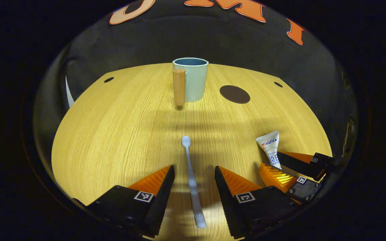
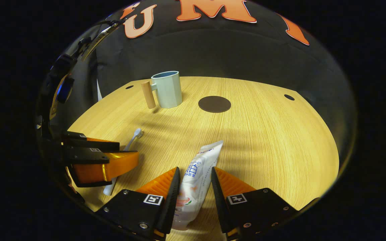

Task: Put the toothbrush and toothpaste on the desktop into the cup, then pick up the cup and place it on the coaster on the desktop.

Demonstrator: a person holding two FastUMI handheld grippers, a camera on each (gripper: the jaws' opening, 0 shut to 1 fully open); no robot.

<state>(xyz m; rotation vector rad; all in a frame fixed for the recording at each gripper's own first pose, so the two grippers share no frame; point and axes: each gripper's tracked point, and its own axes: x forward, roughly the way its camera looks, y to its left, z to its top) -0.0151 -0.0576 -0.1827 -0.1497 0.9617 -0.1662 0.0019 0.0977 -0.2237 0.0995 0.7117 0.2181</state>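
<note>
Two grippers low over the desk.
Left gripper spread wide astride the toothbrush; right gripper released, flanking the toothpaste; cup beside the coaster.

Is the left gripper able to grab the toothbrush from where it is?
Probably yes. The left gripper is open, one finger on each side of the toothbrush lying on the table, with nothing between them.
</note>
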